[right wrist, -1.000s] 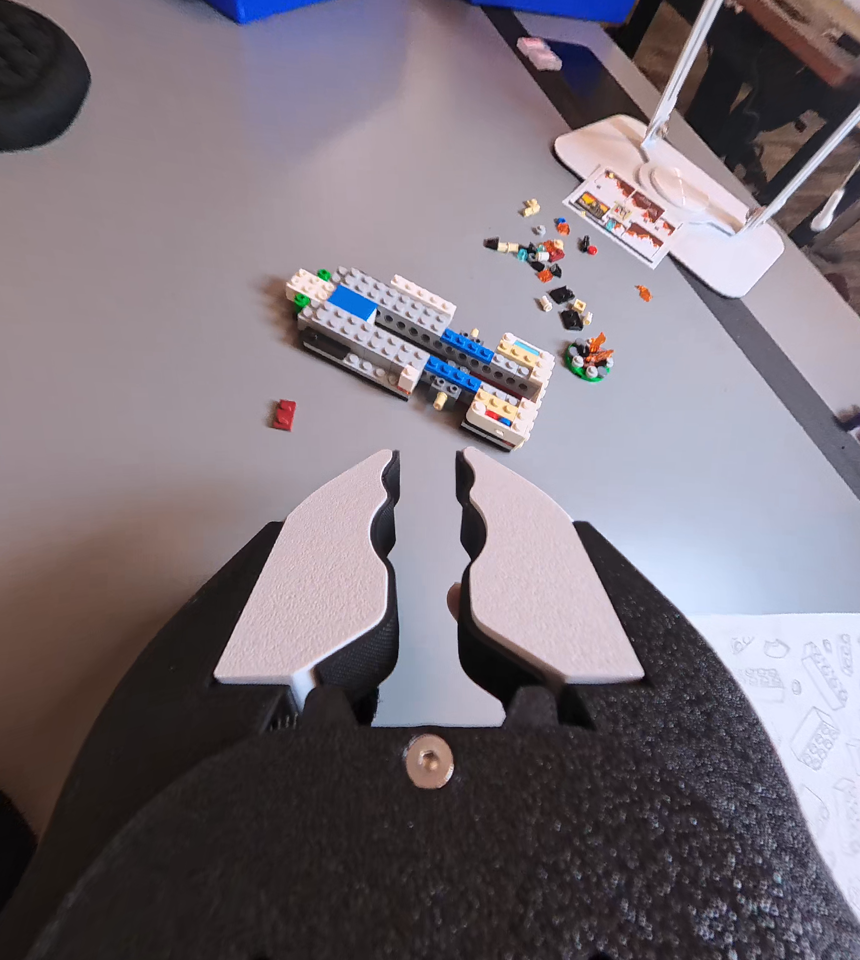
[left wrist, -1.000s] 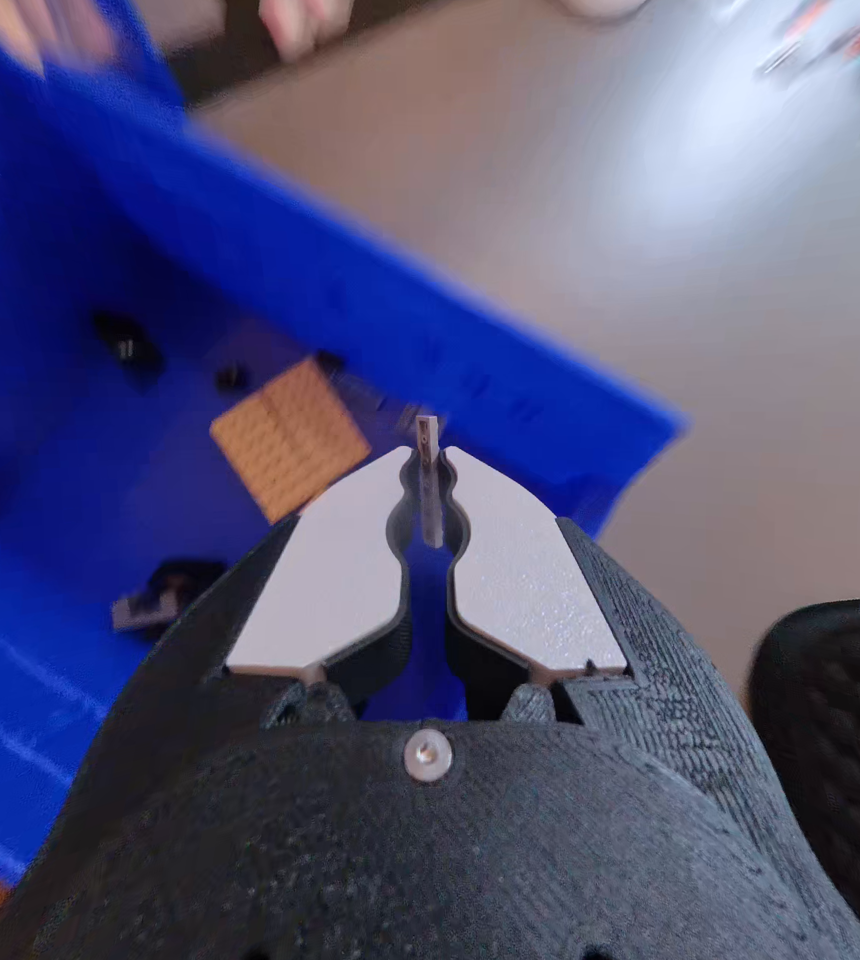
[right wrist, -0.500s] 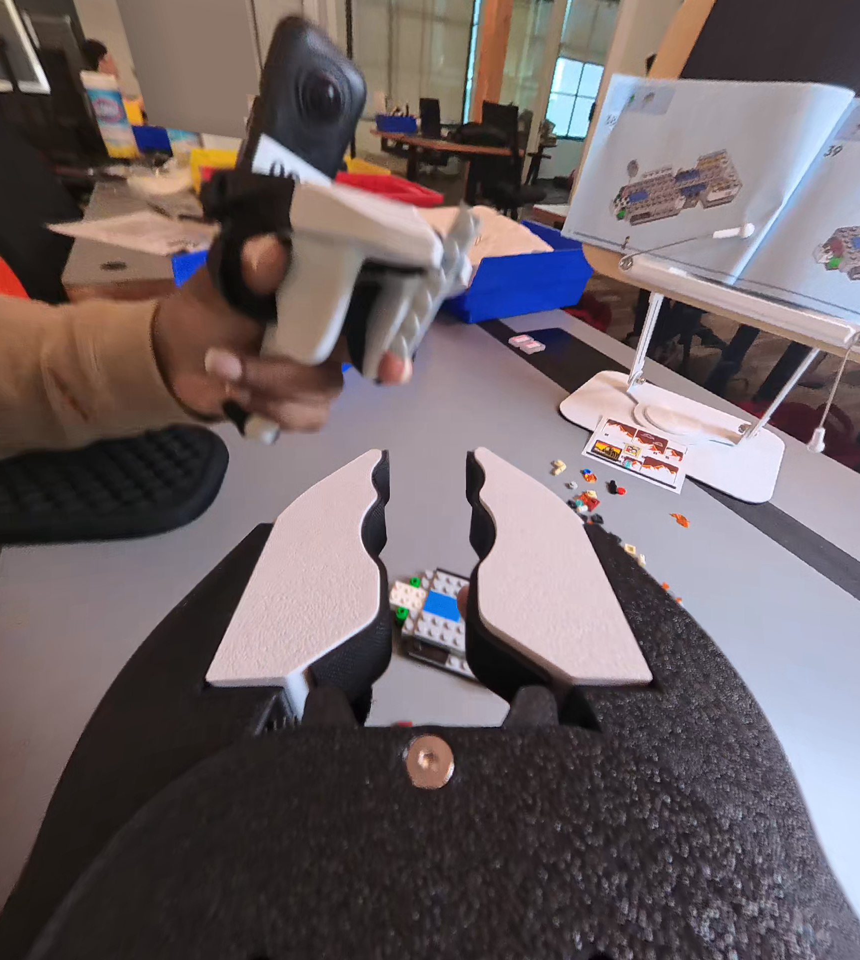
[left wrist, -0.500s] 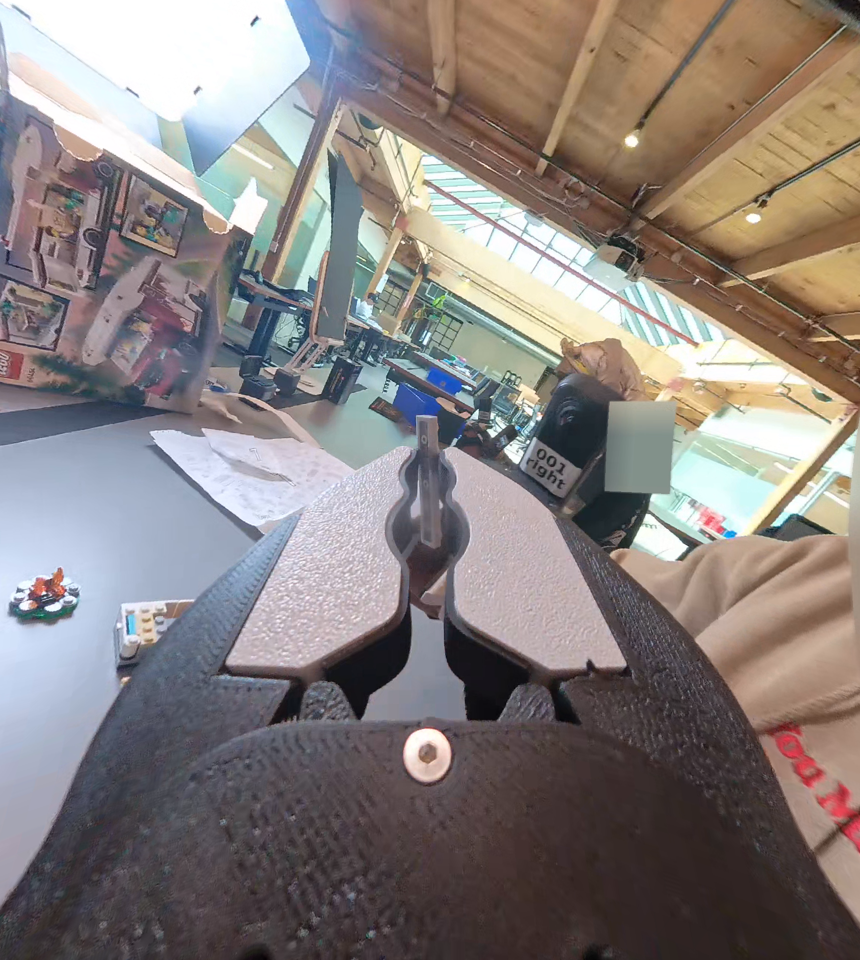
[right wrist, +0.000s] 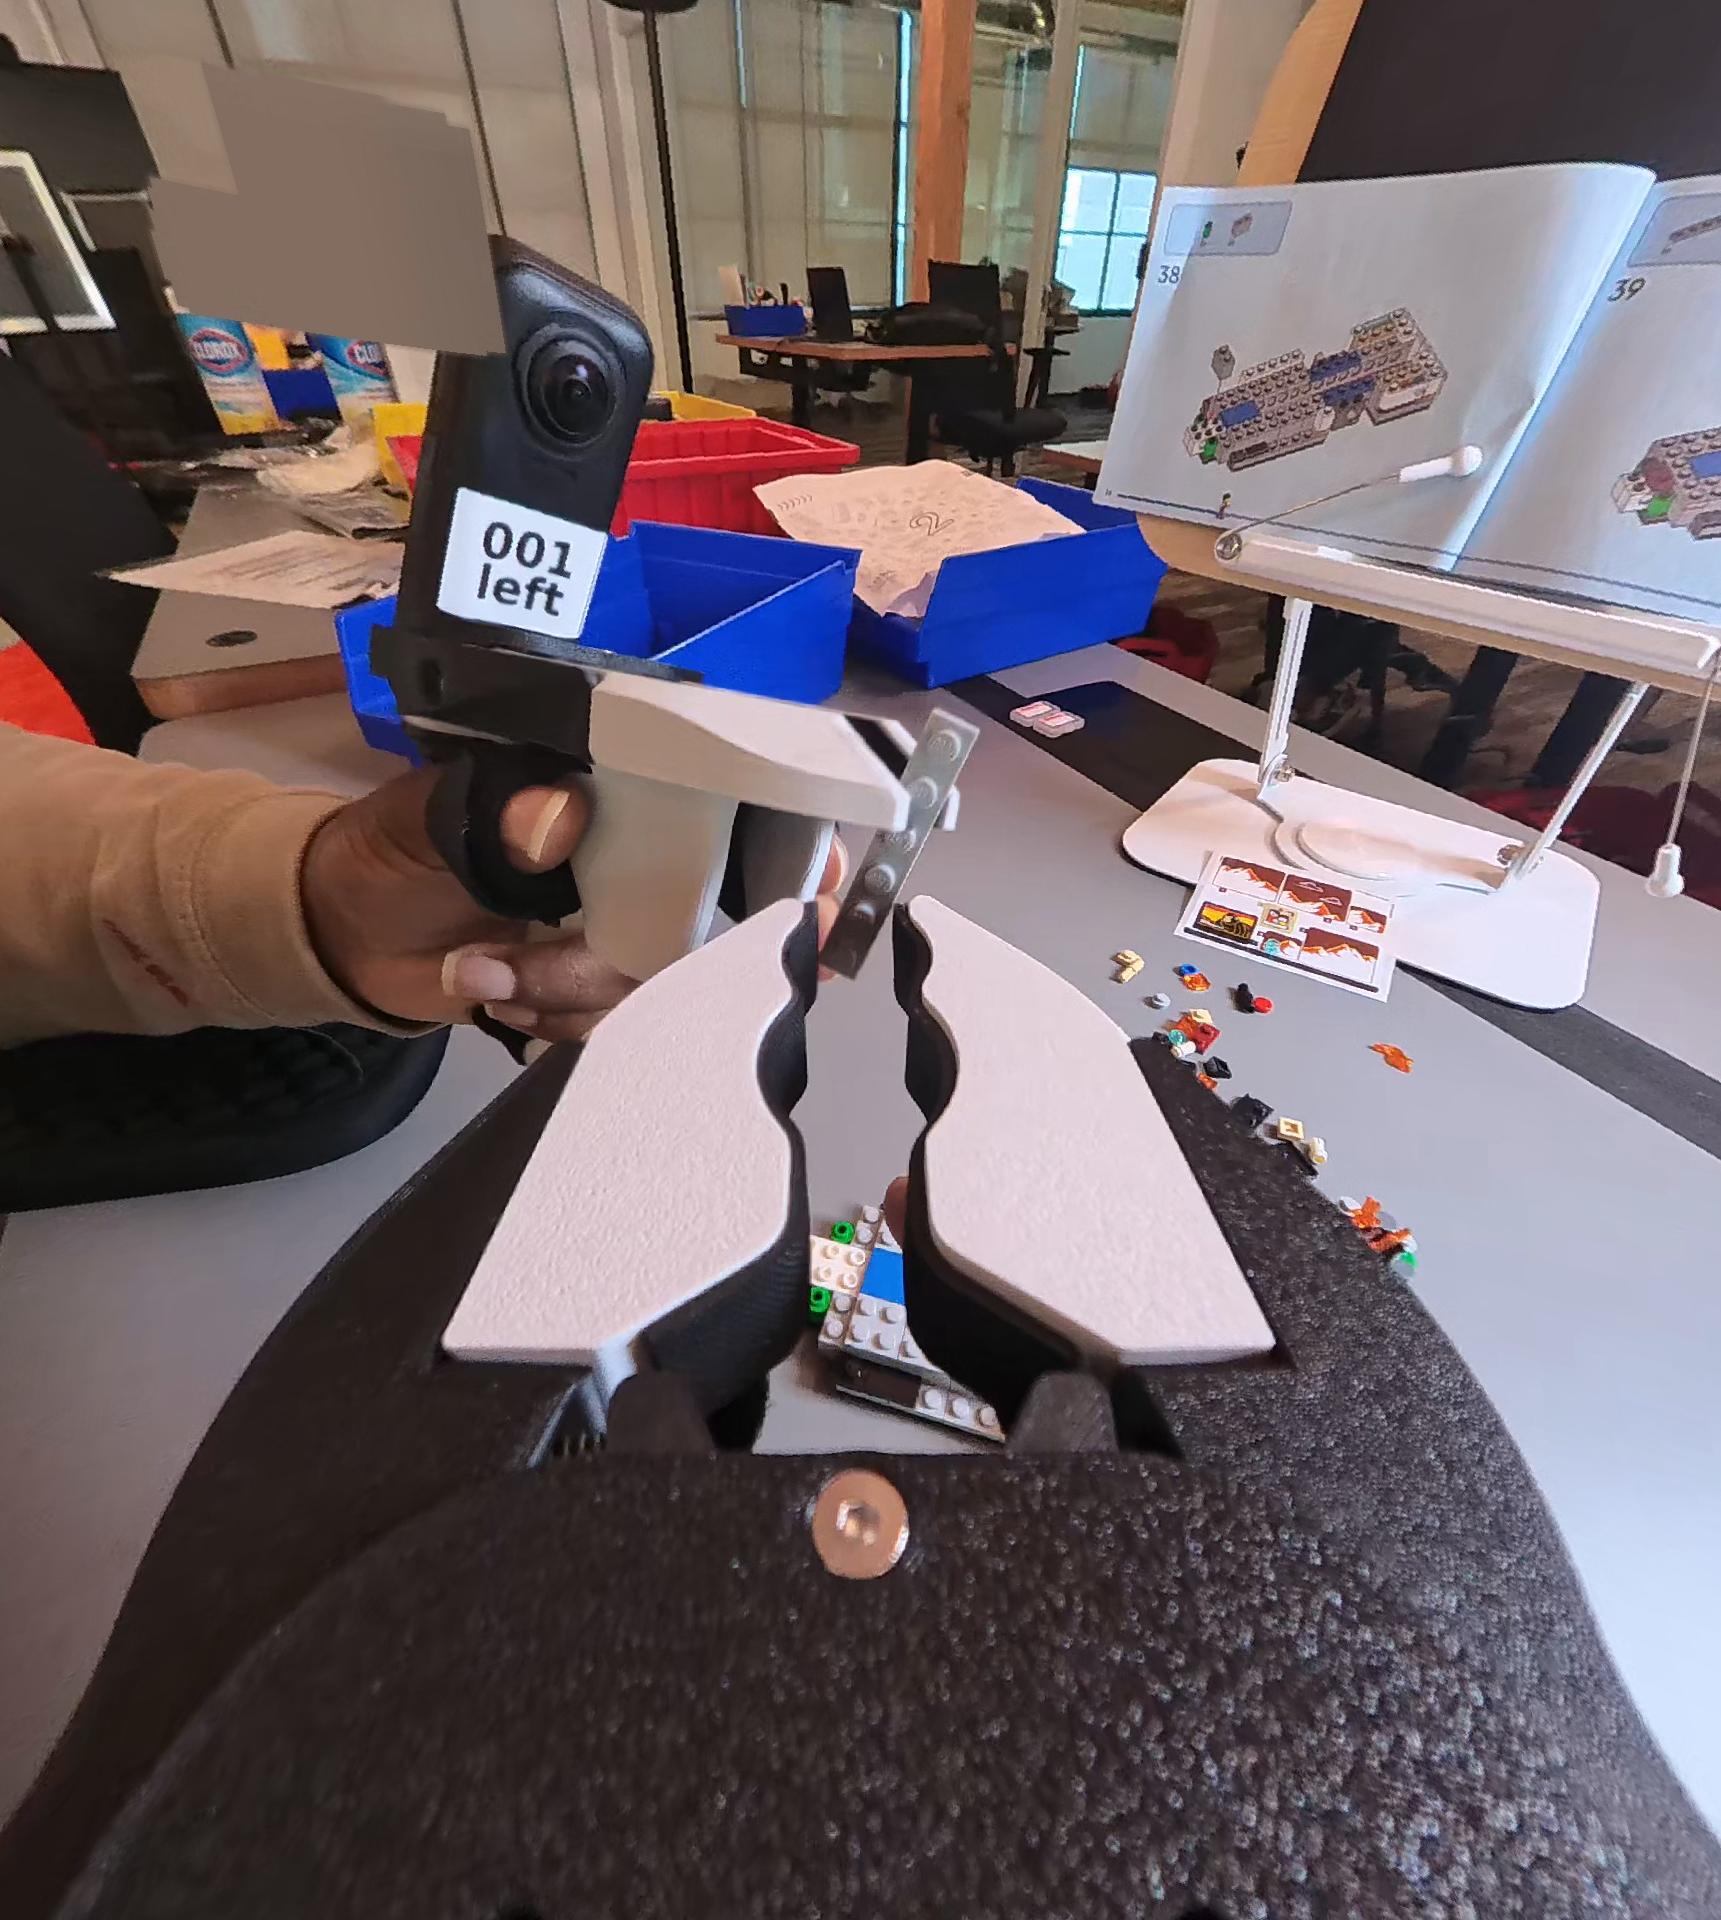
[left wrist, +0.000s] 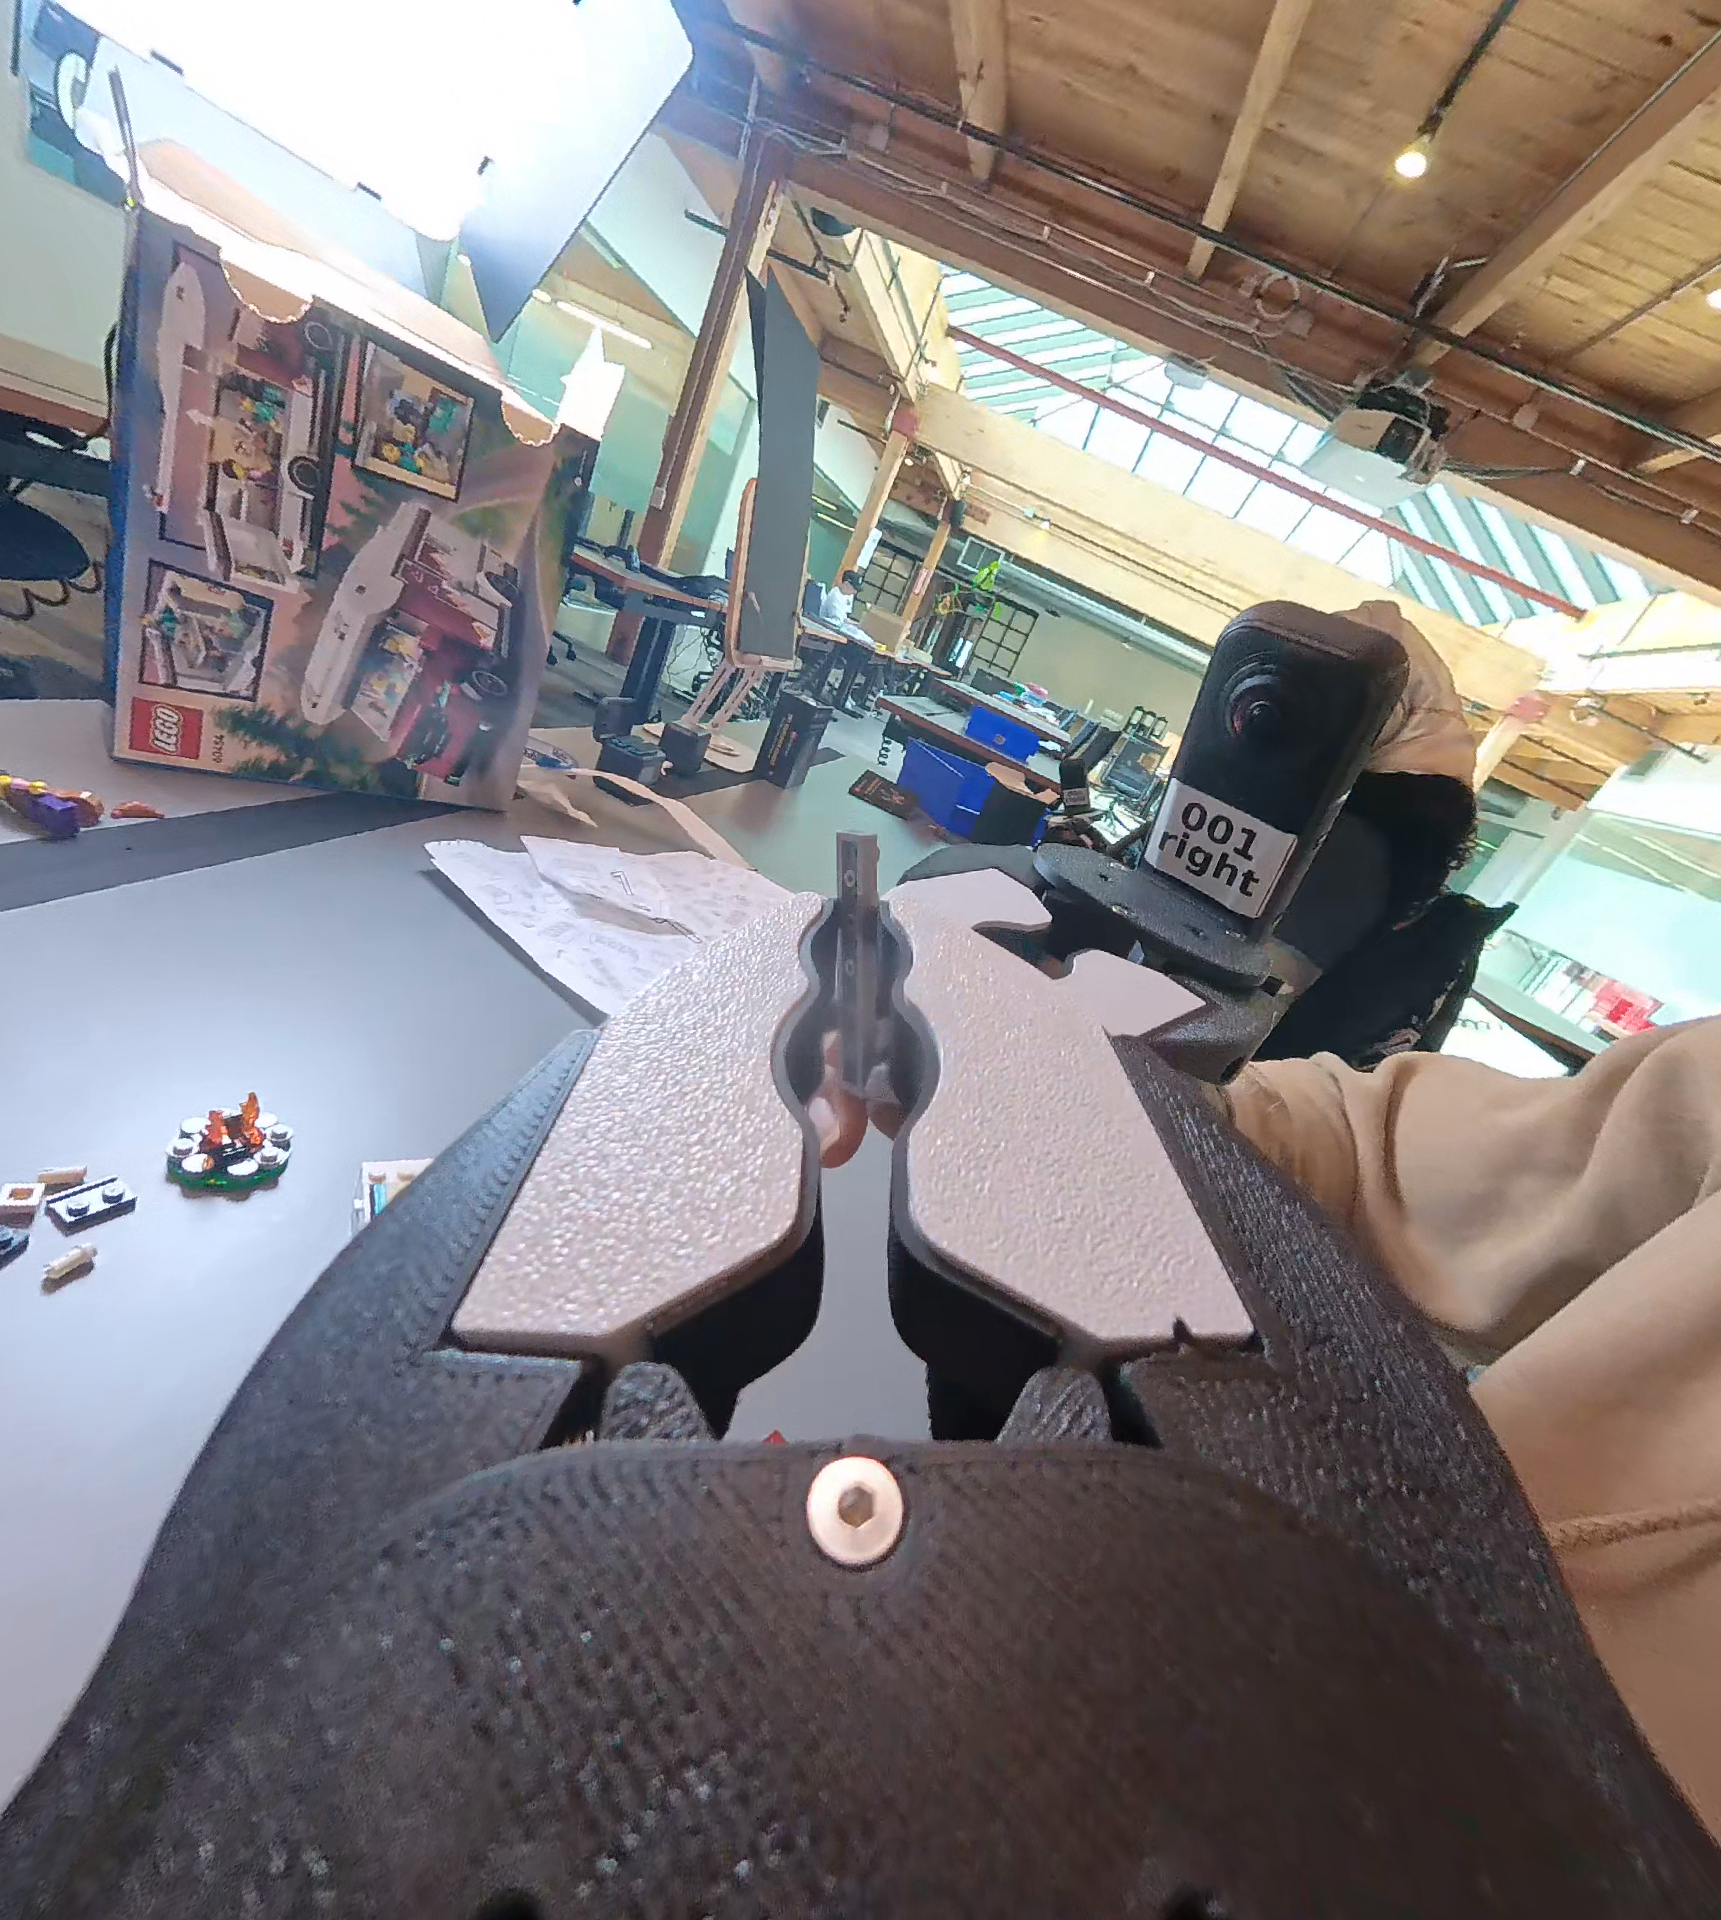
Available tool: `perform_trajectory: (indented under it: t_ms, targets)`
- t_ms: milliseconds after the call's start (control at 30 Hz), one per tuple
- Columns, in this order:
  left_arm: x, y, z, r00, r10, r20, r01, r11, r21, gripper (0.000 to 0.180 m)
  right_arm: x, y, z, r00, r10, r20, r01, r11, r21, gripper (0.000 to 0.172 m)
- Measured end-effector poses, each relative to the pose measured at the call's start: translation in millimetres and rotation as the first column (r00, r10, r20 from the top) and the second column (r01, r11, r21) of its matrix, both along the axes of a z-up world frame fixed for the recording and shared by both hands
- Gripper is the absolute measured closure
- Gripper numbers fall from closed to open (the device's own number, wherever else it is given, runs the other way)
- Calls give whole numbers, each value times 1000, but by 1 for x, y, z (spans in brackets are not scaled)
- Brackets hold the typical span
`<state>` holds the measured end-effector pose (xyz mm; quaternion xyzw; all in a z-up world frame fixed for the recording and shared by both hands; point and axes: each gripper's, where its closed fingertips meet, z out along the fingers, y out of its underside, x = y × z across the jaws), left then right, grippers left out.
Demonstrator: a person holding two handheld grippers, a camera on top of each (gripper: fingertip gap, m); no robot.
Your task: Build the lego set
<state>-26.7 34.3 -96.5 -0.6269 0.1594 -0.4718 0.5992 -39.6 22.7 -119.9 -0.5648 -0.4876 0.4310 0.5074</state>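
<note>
Grey plate [right wrist: 903,831], left gripper [left wrist: 856,914]; grey table [right wrist: 1458,1299].

A large open workshop hall. A timber ceiling [left wrist: 1458,125] of beams and planks carries small spotlights, and a long skylight [left wrist: 1199,416] lets in daylight. Wooden posts [right wrist: 944,156] stand before tall windows [right wrist: 814,166]. Distant desks [right wrist: 835,348] hold office chairs [right wrist: 991,405]. The grey worktop [right wrist: 1614,1195] has a dark stripe [right wrist: 1666,1081] near its far edge.
</note>
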Motion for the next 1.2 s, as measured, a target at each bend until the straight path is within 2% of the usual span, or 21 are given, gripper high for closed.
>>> perform_trajectory:
  t_ms: [133,233,300,433,533,633,733,833,967,1067,1200]
  targets:
    - [-2,1,-1,1000,11,14,-11,1000,6,174,-1,2,-2,1000,9,16,-9,1000,-18,161]
    - [-6,0,-6,1000,19,-16,-18,1000,16,174,2,6,-7,999,20,38,-19,999,-35,163]
    - [-12,1,-12,998,31,-49,-31,999,11,169,8,13,-13,997,15,75,-13,1000,-24,163]
    - [-30,3,-38,984,40,-171,-50,997,-59,159,38,27,-46,967,36,253,-43,999,24,163]
    - [-43,2,-71,955,27,-294,-75,985,-154,152,69,37,-85,899,49,436,-80,995,55,163]
    - [-45,-3,-109,898,-17,-439,-89,971,-220,144,95,38,-119,797,62,601,-138,987,81,163]
    - [-38,-8,-144,783,-85,-616,-84,967,-241,133,108,32,-142,676,98,730,-246,964,99,163]
    - [-29,-14,-169,652,-124,-748,-77,971,-228,122,111,23,-153,568,160,807,-365,928,73,163]
    - [-24,-18,-186,529,-109,-842,-74,982,-174,123,104,18,-159,483,206,851,-453,890,42,163]
    - [-26,-16,-186,516,-94,-852,-84,984,-159,132,101,18,-164,432,213,876,-482,876,25,162]
    - [-25,-19,-185,546,-119,-829,-67,980,-185,136,99,19,-166,426,222,877,-472,881,6,162]
